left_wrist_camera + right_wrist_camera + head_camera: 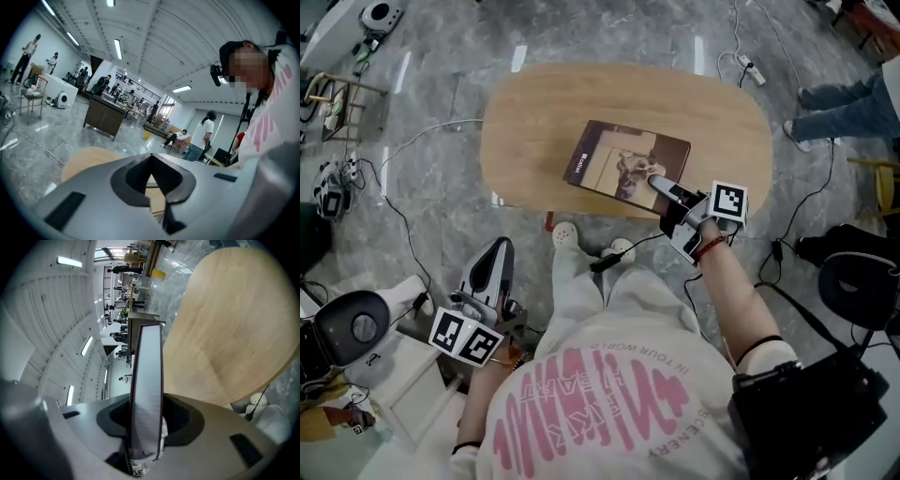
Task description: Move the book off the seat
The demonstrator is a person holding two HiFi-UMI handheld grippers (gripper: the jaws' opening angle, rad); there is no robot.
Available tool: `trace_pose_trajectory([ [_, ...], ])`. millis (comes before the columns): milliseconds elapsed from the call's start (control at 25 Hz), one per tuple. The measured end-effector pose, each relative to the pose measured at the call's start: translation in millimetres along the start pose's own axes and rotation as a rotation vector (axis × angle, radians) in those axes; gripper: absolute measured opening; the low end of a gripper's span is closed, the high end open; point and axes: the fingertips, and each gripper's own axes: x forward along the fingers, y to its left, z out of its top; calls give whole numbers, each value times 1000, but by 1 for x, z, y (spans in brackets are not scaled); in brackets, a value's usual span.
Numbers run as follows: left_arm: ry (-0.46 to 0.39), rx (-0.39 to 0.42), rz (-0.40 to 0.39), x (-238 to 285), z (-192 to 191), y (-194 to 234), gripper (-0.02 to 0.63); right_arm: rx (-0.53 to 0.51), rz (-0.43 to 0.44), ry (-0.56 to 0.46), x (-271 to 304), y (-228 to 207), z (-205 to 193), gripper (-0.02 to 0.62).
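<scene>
A dark red book (623, 159) with a picture cover lies on the oval wooden seat (534, 112), towards its near right part. My right gripper (661, 185) is shut on the book's near right corner. In the right gripper view the book (146, 376) stands edge-on between the jaws, white page edge towards the camera, with the seat (225, 333) beyond it. My left gripper (497, 251) hangs low at the person's left side, away from the seat, its jaws together and nothing in them. In the left gripper view its tips (150, 157) meet in front of the seat (86, 161).
The person's shoes (565, 234) rest just under the seat's near edge. Cables and a power strip (748, 67) lie on the grey marble floor. Another person's legs (844, 108) stand at the far right, a black chair (858, 272) at the right, a white device (352, 323) at the lower left.
</scene>
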Motion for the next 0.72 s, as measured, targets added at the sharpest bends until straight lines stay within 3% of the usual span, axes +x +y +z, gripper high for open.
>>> trace_pose_trajectory([
  [160, 24, -47, -9, 5, -4, 14, 8, -6, -69, -22, 32, -19, -12, 163],
  [280, 49, -74, -38, 19, 13, 24, 8, 59, -112, -66, 53, -19, -20, 163],
  [520, 122, -31, -122, 35, 46, 51, 8, 177, -177, -208, 82, -35, -32, 163],
  [720, 189, -11, -163, 43, 44, 74, 8, 230, -177, -312, 92, -59, -37, 163],
])
